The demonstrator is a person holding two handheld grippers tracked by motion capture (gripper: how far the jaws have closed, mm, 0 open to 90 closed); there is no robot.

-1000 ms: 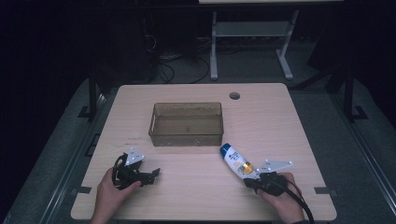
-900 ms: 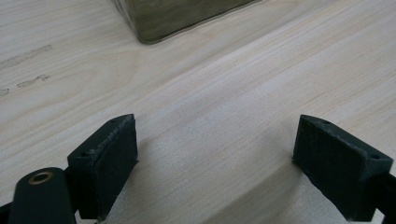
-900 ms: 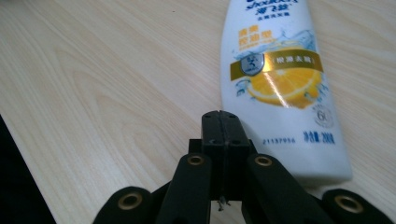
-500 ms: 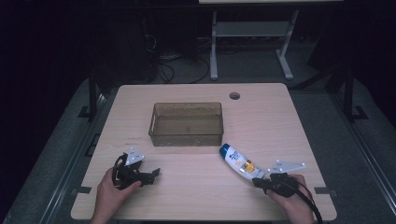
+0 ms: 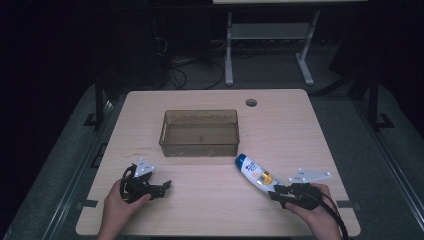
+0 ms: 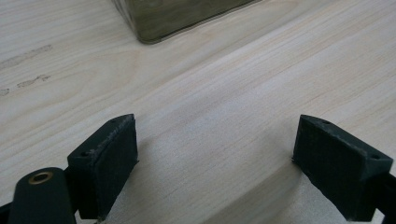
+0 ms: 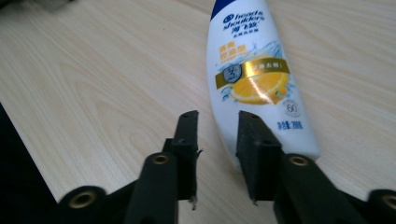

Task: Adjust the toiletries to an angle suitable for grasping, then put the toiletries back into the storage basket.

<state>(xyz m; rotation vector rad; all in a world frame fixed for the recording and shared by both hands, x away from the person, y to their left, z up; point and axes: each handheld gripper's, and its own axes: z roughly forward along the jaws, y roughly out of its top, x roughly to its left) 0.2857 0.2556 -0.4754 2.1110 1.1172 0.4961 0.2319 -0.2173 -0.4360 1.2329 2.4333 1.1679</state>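
Observation:
A white shampoo bottle (image 5: 255, 173) with a blue cap and an orange-and-gold label lies on its side on the wooden table (image 5: 215, 210), cap toward the bin. My right gripper (image 5: 276, 192) sits at the bottle's bottom end. In the right gripper view its jaws have just been opening and stand a little apart (image 7: 217, 116). The bottle's (image 7: 252, 70) left edge runs past the gap and the pads do not press on it. My left gripper (image 5: 162, 187) rests at the front left. Its jaws (image 6: 215, 135) stand wide open over bare wood.
A clear brownish rectangular bin (image 5: 199, 146) stands in the middle of the table, and its near corner (image 6: 177, 14) lies ahead of the left gripper. A cable hole (image 5: 251, 102) is at the back right. Dark floor and a metal frame lie beyond the far edge.
The right gripper has shifted slightly back from the bottle's end toward the front edge, and its jaws have parted. The left hand and the bottle have stayed put.

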